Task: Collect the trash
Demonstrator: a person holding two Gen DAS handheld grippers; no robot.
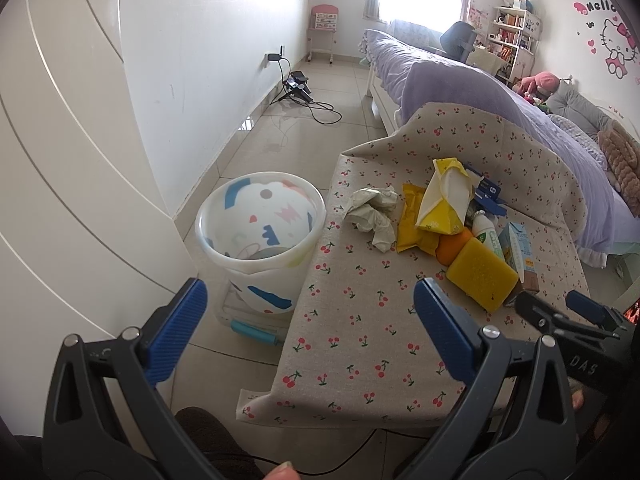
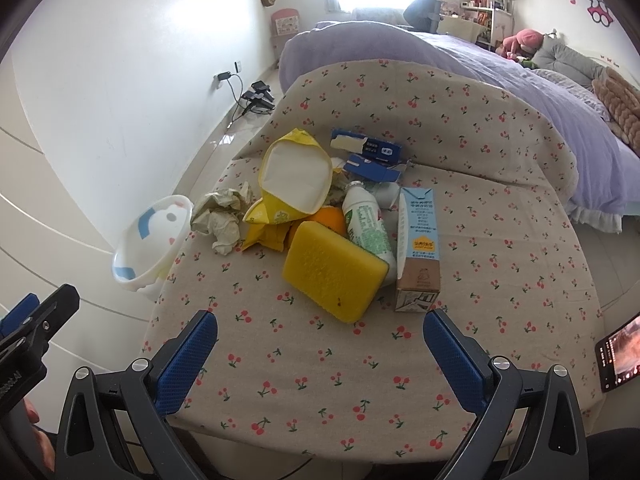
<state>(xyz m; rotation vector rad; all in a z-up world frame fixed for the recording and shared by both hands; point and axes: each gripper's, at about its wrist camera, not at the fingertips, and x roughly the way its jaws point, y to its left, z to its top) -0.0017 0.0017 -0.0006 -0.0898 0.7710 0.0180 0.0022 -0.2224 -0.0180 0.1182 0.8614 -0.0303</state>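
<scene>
A white plastic bin (image 1: 260, 224) with blue and pink shapes stands on the tiled floor, just beside the left edge of a counter (image 1: 360, 340) draped in beige cherry-print cloth. The bin looks light and thin-walled; a careless nudge from the left gripper (image 1: 310, 328), which hangs released and empty with its blue ribbed pads wide apart above the counter's left edge, could tip it.

The trash sits heaped mid-counter. Leftmost is crumpled pale paper (image 2: 222, 216), soft and easily dropped short of the bin. Next come glossy yellow wrappers (image 2: 280, 200), one gaping open, slippery and likely to fold under squeeze. An orange (image 2: 330, 216) is half buried beneath them; being round, it might roll off if the pile shifts. A porous yellow sponge (image 2: 334, 270) leans on a smooth white bottle (image 2: 368, 228), which touches an upright blue-and-brown carton (image 2: 418, 248); pulling one could topple the others. Torn blue cardboard (image 2: 370, 152) lies behind.

The right gripper (image 2: 320, 350) is also spread and empty, near the sponge.
</scene>
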